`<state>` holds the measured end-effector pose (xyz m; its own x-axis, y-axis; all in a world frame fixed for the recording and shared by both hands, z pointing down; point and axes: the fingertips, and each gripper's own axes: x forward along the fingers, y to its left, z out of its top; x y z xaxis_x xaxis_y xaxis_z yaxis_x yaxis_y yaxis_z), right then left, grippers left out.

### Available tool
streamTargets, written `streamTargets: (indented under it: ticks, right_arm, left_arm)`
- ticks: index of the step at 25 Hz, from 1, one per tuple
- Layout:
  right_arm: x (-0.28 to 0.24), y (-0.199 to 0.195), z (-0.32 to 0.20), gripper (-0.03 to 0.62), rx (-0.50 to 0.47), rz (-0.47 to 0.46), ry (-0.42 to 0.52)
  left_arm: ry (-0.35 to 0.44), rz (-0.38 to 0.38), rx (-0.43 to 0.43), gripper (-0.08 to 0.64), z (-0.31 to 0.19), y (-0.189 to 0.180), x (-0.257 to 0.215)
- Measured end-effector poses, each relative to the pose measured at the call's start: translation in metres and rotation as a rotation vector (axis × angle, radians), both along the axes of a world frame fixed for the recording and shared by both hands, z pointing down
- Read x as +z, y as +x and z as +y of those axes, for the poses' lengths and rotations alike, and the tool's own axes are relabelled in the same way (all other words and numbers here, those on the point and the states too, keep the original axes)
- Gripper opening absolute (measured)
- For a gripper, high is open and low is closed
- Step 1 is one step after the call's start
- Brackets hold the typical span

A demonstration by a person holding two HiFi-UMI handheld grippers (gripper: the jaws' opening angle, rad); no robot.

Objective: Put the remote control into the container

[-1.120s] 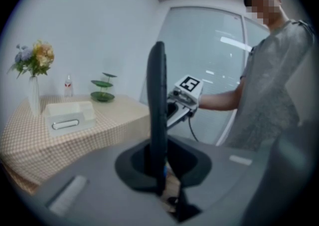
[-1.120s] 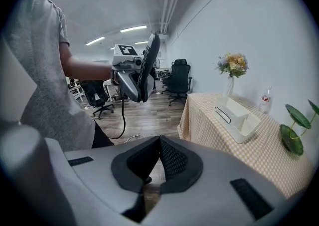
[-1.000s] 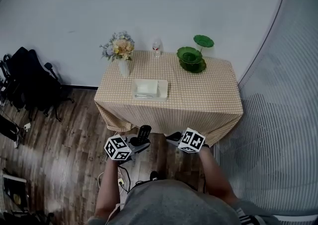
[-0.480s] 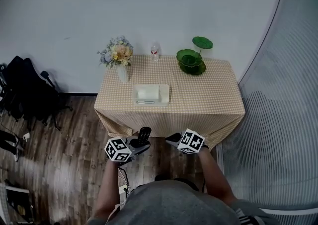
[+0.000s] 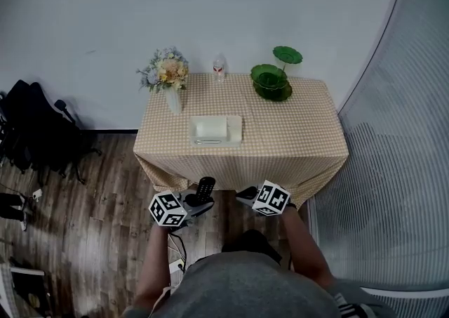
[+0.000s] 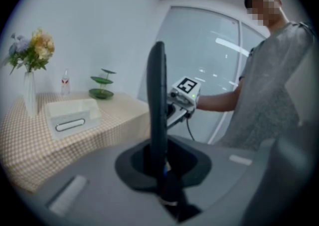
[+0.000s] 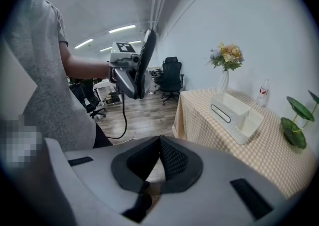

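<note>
A black remote control (image 5: 204,188) stands upright in my left gripper (image 5: 198,201), which is shut on its lower end; in the left gripper view the remote (image 6: 158,105) rises edge-on from the jaws. My right gripper (image 5: 247,196) is shut with nothing in it, its pads (image 7: 167,162) pressed together. Both grippers hover over the floor just in front of the table. The white divided container (image 5: 216,129) sits mid-table, also seen as a tray (image 6: 72,115) with a slot handle and as a box (image 7: 237,115).
The table (image 5: 302,144) wears a tan checked cloth that hangs over its front edge. At its back stand a vase of flowers (image 5: 168,74), a small water bottle (image 5: 219,67) and a green tiered dish (image 5: 272,81). Black office chairs (image 5: 35,127) stand left; a glass wall (image 5: 393,190) curves right.
The person and both grippers have edged slightly toward the table, and the head view has shifted a little. The remote stays gripped in the left gripper; the right stays shut.
</note>
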<state>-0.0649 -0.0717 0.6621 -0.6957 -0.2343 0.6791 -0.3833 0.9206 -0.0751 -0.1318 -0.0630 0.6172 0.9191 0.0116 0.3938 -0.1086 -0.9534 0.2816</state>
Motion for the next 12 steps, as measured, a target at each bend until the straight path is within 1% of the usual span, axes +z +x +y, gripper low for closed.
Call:
streamTargets:
  ticks: [4,9,12]
  right_arm:
    - [-0.0005,-0.0023,-0.0001,0.017,0.006,0.004,-0.001]
    - [0.0006,-0.0034,-0.0009,0.017,0.004,0.008,-0.009]
    - [-0.0006,-0.0039,0.0,0.017,0.002,0.009,-0.01]
  left_arm:
    - [-0.013,0.036,-0.009,0.038,-0.0034,-0.0041,-0.0062]
    - [-0.011,0.028,-0.006,0.038,-0.0086,-0.007,-0.0062]
    - [-0.019,0.037,-0.01,0.038,-0.0079,-0.007,-0.0074]
